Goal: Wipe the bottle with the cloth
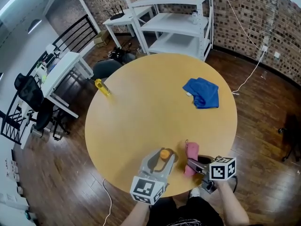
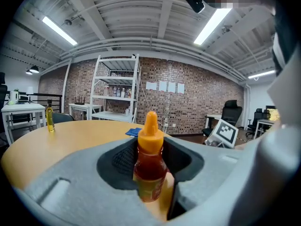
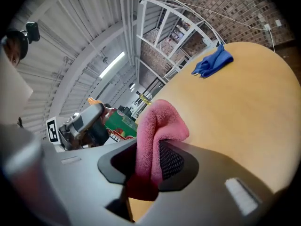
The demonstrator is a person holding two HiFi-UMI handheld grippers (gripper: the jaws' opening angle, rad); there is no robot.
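A small bottle (image 1: pixel 164 153) with an orange cap and amber contents stands upright between the jaws of my left gripper (image 1: pixel 163 159) at the table's near edge. In the left gripper view the bottle (image 2: pixel 150 142) fills the gap of the left gripper (image 2: pixel 151 163), which is shut on it. Just to its right, my right gripper (image 1: pixel 191 164) is shut on a folded pink cloth (image 1: pixel 191 152). In the right gripper view the pink cloth (image 3: pixel 158 128) sticks up out of the right gripper (image 3: pixel 148 164), a short way from the bottle's green label (image 3: pixel 120 124).
The round wooden table (image 1: pixel 141 126) also carries a crumpled blue cloth (image 1: pixel 202 92) at the far right and a small yellow bottle (image 1: pixel 102 87) at the far left edge. White shelving (image 1: pixel 176 22) stands behind the table, and a desk with chairs (image 1: pixel 61 74) to the left.
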